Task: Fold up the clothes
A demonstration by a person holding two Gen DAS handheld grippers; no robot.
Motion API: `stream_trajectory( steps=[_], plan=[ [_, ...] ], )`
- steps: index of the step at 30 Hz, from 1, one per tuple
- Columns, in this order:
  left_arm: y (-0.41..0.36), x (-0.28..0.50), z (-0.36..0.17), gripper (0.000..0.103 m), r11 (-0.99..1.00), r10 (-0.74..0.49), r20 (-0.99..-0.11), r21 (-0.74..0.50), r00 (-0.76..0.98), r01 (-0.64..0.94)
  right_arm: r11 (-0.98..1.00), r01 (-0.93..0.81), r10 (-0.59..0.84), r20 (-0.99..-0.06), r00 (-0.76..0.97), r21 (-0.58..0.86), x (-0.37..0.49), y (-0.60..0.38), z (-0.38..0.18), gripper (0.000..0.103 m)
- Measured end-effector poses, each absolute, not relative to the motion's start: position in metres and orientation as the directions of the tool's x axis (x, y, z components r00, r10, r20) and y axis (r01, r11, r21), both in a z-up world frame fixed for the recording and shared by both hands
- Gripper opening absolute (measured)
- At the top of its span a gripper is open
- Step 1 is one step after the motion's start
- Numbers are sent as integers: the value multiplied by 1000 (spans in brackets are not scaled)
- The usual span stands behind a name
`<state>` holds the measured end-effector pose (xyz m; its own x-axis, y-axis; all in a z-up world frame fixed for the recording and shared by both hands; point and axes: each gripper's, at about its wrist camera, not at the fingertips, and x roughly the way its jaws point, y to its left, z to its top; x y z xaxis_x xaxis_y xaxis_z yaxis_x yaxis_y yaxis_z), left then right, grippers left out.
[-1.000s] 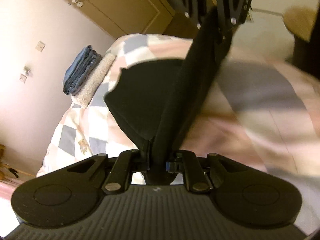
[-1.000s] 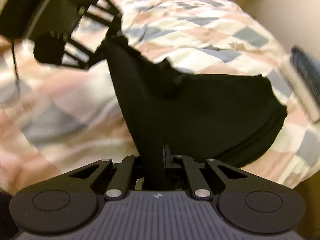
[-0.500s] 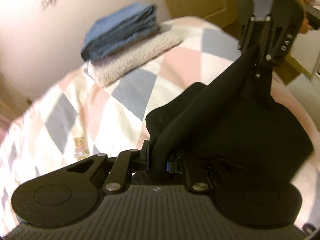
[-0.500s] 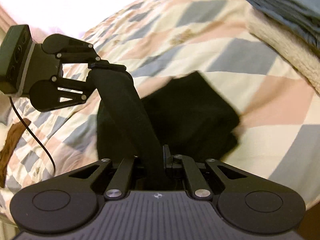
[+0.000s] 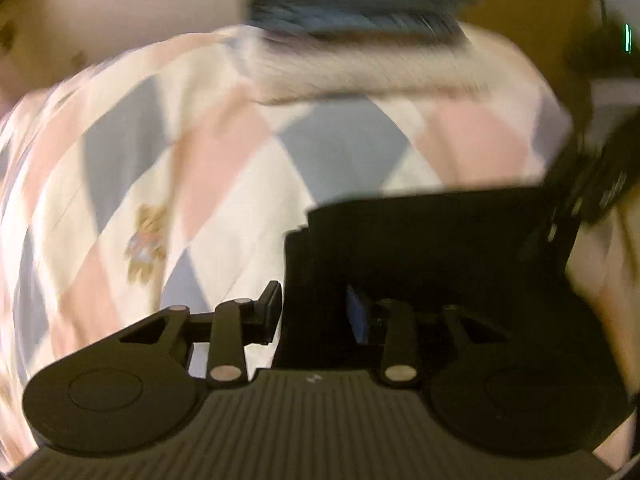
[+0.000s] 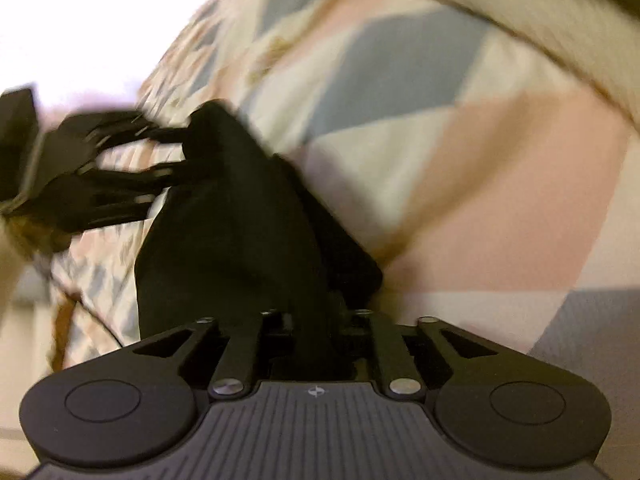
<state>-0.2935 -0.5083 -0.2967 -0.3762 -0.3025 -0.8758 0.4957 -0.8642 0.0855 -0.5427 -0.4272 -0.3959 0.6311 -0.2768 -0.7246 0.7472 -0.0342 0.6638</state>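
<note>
checkered bedding in pink, grey-blue and cream fills both views and is the surface the folding happens on. nearest the lens in the left wrist view, the left gripper has its jaws opening, and a gap shows between the left pad and the cloth, so its hold on the black garment looks to be letting go, though dark fabric still sits between the jaws. that garment lies low and to the right of centre in this frame as a compact, squared-off dark block on the bedspread, with straight upper and left edges that suggest it has already been doubled over more than once. at the right edge the blurred right gripper is at the garment's far corner. in the right wrist view, the right gripper at the bottom centre is also opening, black cloth running up from between its jaws toward the left gripper at the middle left of the frame; whether its pads still press the cloth i cannot tell. farther off, at the top of the left view, a folded cream fleece item carries a folded blue garment, both blurred, which reads as finished work. my judgement is that this piece is at the end of its last fold and being set down; what seems left is to release fully, perhaps smooth it, and move it onto the stack.
</note>
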Motion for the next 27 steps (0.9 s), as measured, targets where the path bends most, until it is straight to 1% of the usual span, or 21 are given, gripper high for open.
stream_trajectory(
  steps=[1, 3, 5, 8, 10, 11, 12, 13, 14, 15, 17, 19, 20, 21, 22, 23, 24, 25, 26, 27],
  plan=[
    [-507, -284, -288, 28, -841, -309, -867, 57, -391, 537, -41, 735, -279, -714, 642, 677, -545, -429, -397, 20],
    [-496, -263, -273, 27, -795, -316, -852, -1, -417, 606, -41, 733, -284, -711, 644, 679, -546, -426, -394, 33],
    [-476, -248, -267, 27, -756, -321, -850, -36, -418, 653, -58, 738, -287, -719, 633, 673, -547, -423, -392, 44],
    [-445, -235, -272, 27, -691, -328, -848, -85, -416, 718, -93, 705, -323, -691, 646, 703, -559, -418, -392, 44],
    [-430, -230, -282, 27, -649, -334, -849, -106, -408, 753, -118, 658, -344, -652, 675, 744, -569, -414, -397, 31],
    [-425, -229, -291, 26, -617, -334, -856, -117, -394, 778, -129, 647, -344, -646, 682, 752, -571, -414, -401, 28],
    [-424, -229, -303, 26, -589, -321, -868, -130, -378, 798, -146, 653, -332, -659, 675, 743, -571, -414, -406, 27],
    [-421, -229, -313, 26, -561, -312, -881, -131, -355, 817, -166, 667, -314, -680, 663, 727, -571, -415, -412, 28],
    [-418, -229, -317, 22, -540, -320, -890, -110, -325, 834, -173, 679, -306, -694, 651, 713, -569, -415, -413, 34],
    [-415, -228, -322, 22, -520, -328, -898, -89, -295, 849, -162, 695, -320, -704, 634, 700, -567, -415, -406, 43],
    [-407, -226, -316, 22, -514, -368, -891, -43, -265, 857, -126, 740, -374, -723, 581, 660, -562, -412, -387, 44],
    [-403, -220, -306, 22, -496, -403, -878, -27, -257, 868, -103, 801, -469, -739, 484, 590, -560, -406, -363, 43],
    [-401, -217, -301, 23, -483, -419, -871, -24, -255, 875, -96, 808, -509, -726, 462, 581, -559, -402, -356, 39],
    [-399, -212, -298, 23, -466, -437, -865, -14, -244, 885, -85, 806, -546, -704, 454, 586, -558, -398, -350, 30],
    [-399, -210, -297, 23, -455, -441, -866, -10, -235, 890, -76, 814, -551, -705, 447, 575, -552, -396, -350, 27],
    [-397, -209, -297, 23, -441, -440, -869, -10, -225, 898, -67, 829, -536, -720, 440, 556, -543, -395, -352, 27],
    [-396, -207, -299, 22, -424, -419, -878, -36, -232, 905, -57, 842, -522, -735, 433, 536, -535, -394, -355, 26],
    [-394, -205, -300, 22, -408, -399, -885, -63, -239, 911, -53, 879, -494, -778, 389, 473, -523, -393, -360, 23],
    [-387, -205, -298, 22, -401, -381, -888, -90, -256, 912, -49, 924, -456, -831, 318, 380, -510, -392, -366, 19],
    [-381, -205, -296, 22, -394, -364, -891, -117, -272, 912, -42, 950, -441, -859, 260, 309, -500, -389, -367, 18]
  ],
)
